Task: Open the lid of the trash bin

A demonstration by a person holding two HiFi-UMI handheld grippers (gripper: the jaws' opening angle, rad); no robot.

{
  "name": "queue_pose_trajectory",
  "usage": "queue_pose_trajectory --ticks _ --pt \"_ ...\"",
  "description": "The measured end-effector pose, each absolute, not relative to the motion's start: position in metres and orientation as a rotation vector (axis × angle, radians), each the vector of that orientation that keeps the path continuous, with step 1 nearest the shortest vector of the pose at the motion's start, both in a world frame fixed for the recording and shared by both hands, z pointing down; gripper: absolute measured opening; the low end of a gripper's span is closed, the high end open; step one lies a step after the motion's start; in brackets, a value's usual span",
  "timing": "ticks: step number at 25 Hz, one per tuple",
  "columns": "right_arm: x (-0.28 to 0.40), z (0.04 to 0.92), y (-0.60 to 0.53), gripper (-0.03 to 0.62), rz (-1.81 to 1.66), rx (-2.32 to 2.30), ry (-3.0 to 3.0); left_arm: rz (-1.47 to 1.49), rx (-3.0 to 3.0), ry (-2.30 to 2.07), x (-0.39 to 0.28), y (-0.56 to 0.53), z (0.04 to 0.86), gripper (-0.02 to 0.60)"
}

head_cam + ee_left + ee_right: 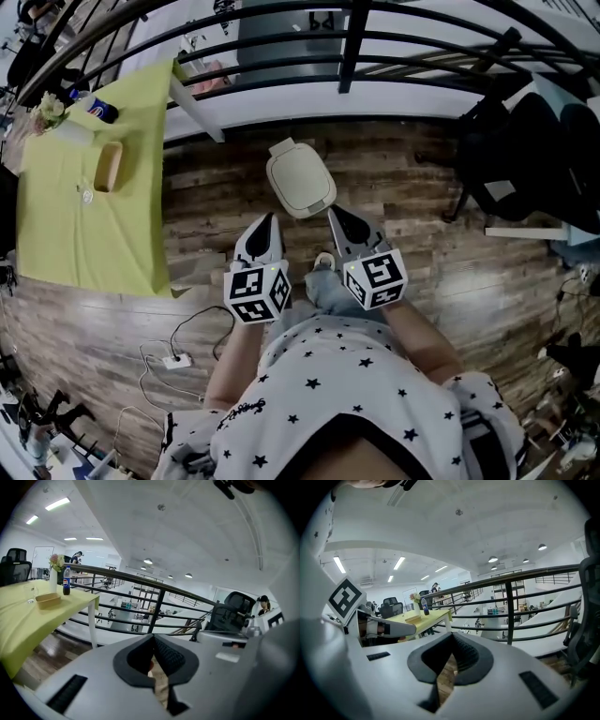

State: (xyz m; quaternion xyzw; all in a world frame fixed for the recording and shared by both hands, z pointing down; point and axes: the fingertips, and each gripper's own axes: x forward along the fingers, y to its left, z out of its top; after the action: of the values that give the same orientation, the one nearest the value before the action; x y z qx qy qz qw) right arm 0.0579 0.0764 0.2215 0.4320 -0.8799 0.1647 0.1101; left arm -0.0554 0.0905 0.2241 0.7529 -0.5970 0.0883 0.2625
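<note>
The trash bin [300, 178] stands on the wooden floor just ahead of me, seen from above, its cream lid lying flat and shut. Both grippers hang side by side short of the bin's near edge and touch nothing. My left gripper [268, 221] points at the bin's near left corner, my right gripper [334, 215] at its near right corner. In the left gripper view the left gripper [153, 638] has its jaws closed tip to tip with nothing in them. The right gripper [452, 635] looks the same in its own view. Neither gripper view shows the bin.
A yellow-green table [56, 216] with a bottle [99, 110], a wooden tray [109, 166] and a vase stands at the left. A black railing [349, 42] runs behind the bin. Office chairs [525, 155] sit at the right. A power strip [175, 360] with cable lies on the floor.
</note>
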Motion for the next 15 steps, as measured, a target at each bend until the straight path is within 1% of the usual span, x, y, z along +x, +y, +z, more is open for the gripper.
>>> queue_pose_trajectory --ticks 15 --pt "0.052 0.329 0.035 -0.006 0.555 1.203 -2.471 0.272 1.935 -1.626 -0.072 0.055 0.299 0.012"
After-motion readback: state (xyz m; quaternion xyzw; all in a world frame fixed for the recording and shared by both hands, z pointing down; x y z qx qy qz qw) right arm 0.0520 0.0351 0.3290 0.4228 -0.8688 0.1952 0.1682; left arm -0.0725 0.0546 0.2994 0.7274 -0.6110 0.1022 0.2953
